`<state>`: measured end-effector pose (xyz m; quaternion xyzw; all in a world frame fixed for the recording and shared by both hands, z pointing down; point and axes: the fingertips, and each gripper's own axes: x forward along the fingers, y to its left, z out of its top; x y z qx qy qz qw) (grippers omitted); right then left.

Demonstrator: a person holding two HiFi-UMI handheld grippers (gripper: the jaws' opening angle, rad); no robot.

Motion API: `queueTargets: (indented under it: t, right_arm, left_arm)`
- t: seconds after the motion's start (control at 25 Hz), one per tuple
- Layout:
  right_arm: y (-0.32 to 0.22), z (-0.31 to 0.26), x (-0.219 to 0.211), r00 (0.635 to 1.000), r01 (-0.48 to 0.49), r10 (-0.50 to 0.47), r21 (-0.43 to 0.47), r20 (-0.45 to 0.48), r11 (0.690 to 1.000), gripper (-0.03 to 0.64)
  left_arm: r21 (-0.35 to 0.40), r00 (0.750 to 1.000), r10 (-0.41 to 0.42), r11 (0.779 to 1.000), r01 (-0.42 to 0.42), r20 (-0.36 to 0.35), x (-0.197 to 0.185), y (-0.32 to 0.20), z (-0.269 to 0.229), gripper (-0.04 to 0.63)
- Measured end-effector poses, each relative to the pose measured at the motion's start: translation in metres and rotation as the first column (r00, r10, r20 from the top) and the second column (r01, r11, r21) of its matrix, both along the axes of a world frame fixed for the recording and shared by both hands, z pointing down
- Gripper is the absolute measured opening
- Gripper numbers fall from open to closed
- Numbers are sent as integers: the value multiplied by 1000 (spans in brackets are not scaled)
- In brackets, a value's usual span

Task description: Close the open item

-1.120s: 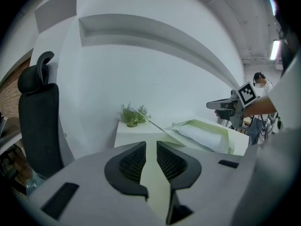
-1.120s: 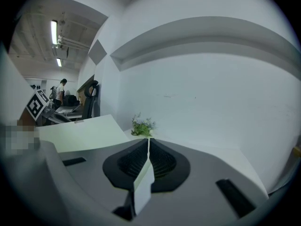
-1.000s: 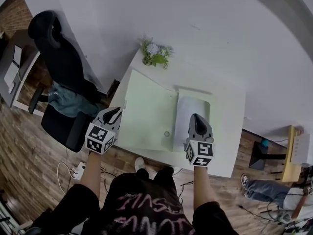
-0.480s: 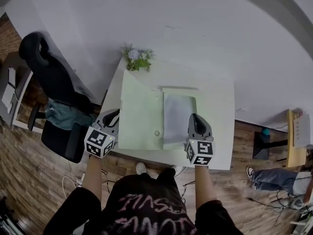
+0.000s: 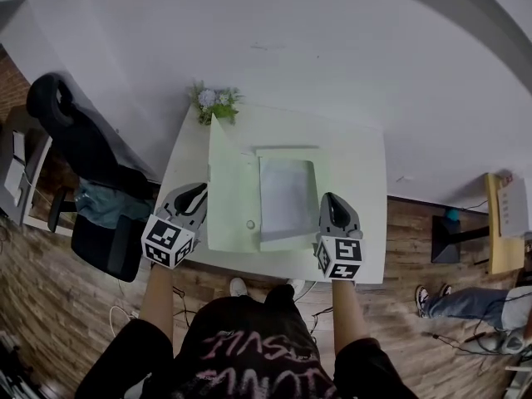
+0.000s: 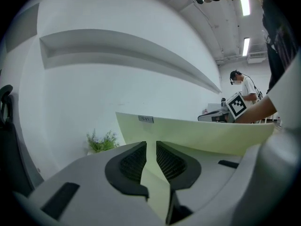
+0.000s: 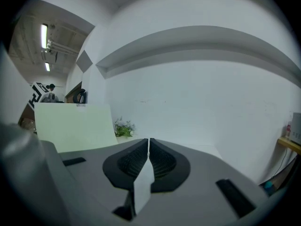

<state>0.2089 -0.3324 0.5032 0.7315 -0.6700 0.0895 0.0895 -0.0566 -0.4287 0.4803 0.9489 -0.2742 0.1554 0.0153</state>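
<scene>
A pale green folder lies open on the white table, with white paper in its right half. Its left cover stands tilted up off the table. My left gripper is shut on that cover's outer edge, and the green sheet runs between the pads. My right gripper is shut on the folder's right edge, where a pale sheet edge shows between its jaws. In the right gripper view the raised cover stands at the left.
A small potted plant stands at the table's far left corner against the white wall. A black office chair is to the left of the table. A wooden stand is at the right, on the wood floor.
The folder's left cover has swung up from lying flat to standing tilted, carried by my left gripper moving right. My right gripper has kept its hold, and the head view has shifted.
</scene>
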Motion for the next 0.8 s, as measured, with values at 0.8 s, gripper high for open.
queueTargets:
  t: [0.8]
  right_arm:
    - [20,11,94,999,-13,14,-19,37,1000,26]
  left_arm:
    - [16,991,134,991,-134,19,143,19,-13,78]
